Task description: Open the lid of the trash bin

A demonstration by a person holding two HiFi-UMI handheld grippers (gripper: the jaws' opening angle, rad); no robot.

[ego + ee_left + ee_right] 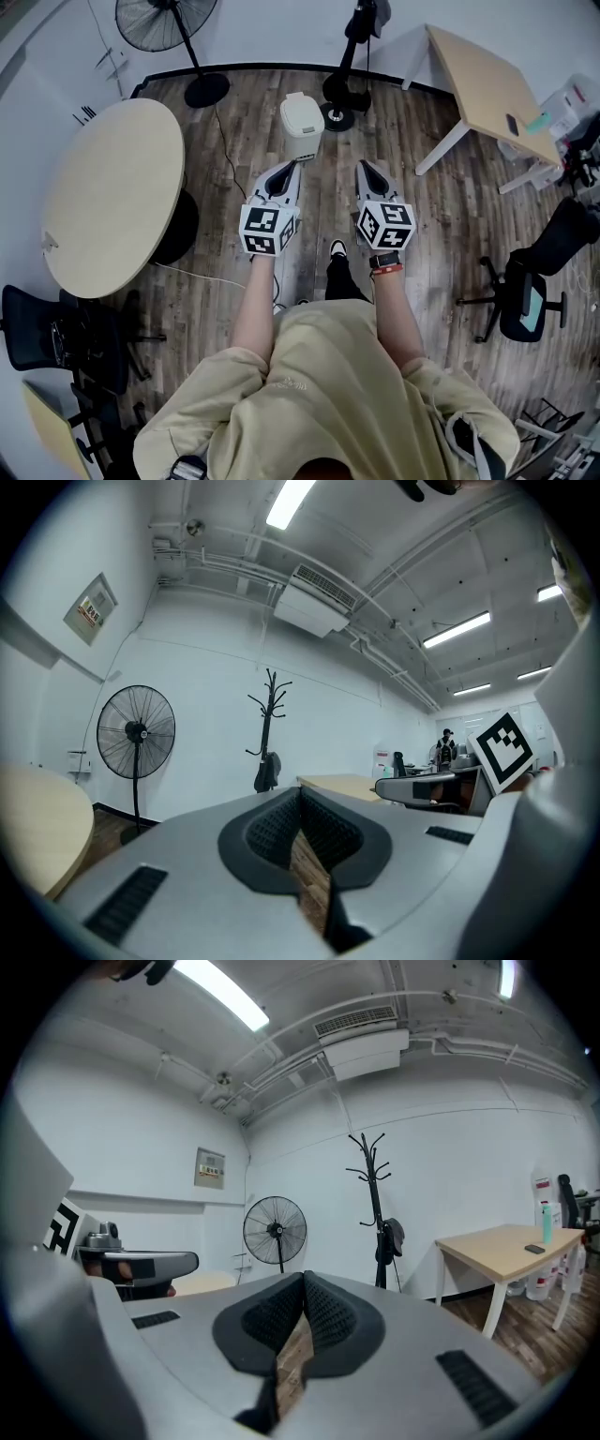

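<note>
While gripper views miss the trash bin (302, 114), left tongs (290, 166) and right tongs (365, 165) sit pressed together.

Left tongs (300, 797) closed and empty, facing fan (136, 731) and coat rack (268, 726).

Both arms stuck out in front, left gripper (284, 172) and right gripper (368, 171) side by side, jaws closed on nothing.

The trash bin (302, 114) stands on the floor (441, 234) ahead of me, beyond my left gripper (284, 169) and right gripper (367, 167). The coat stand (339, 98) is just right of it, perhaps touching. The round bench (112, 192) lies left, the fan (167, 28) behind it, the second bench (487, 89) far right
</note>
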